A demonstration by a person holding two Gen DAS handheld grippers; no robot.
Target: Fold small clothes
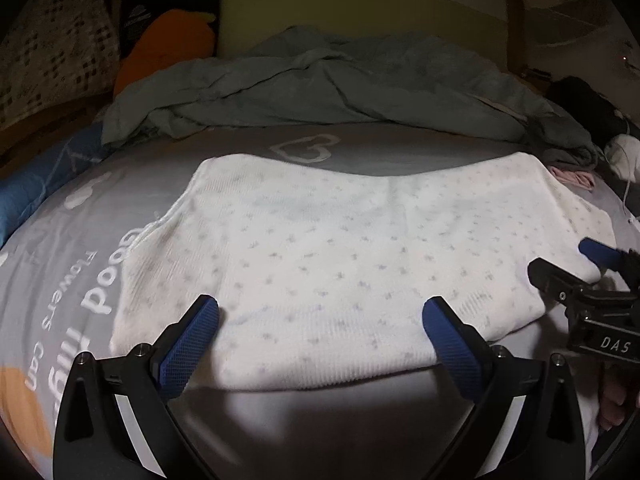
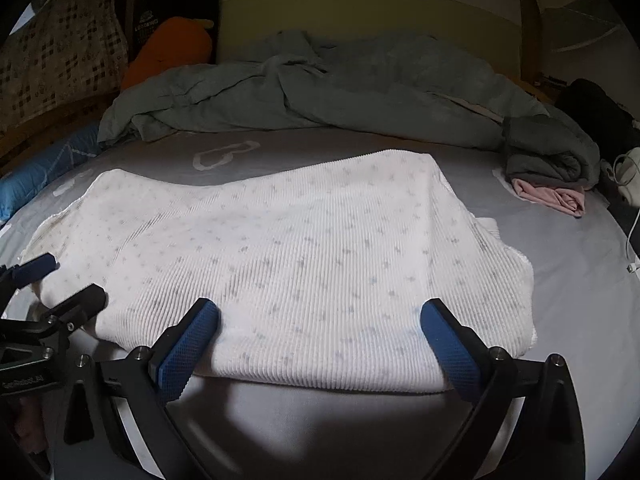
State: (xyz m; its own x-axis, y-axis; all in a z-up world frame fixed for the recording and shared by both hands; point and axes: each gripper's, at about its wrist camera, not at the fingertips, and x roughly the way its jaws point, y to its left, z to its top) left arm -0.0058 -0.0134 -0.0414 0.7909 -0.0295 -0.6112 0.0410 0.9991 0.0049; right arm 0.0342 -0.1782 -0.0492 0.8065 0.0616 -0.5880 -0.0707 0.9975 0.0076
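On the grey printed bedsheet [image 2: 560, 320], a rumpled green duvet [image 2: 320, 92].

At nine o'clock in my left wrist view, the grey bedsheet [image 1: 80, 264] bears white lettering: "Good", "Flowers", "Can". At three o'clock, the right gripper [image 1: 568, 268] carries "DAS". In my right wrist view, eleven o'clock, a black bag [image 2: 176, 4] reads "LEADING".

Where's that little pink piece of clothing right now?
The pink garment lies on the grey bedsheet at the far right of the right wrist view, tucked against the rumpled grey-green duvet and beyond the white dotted garment.
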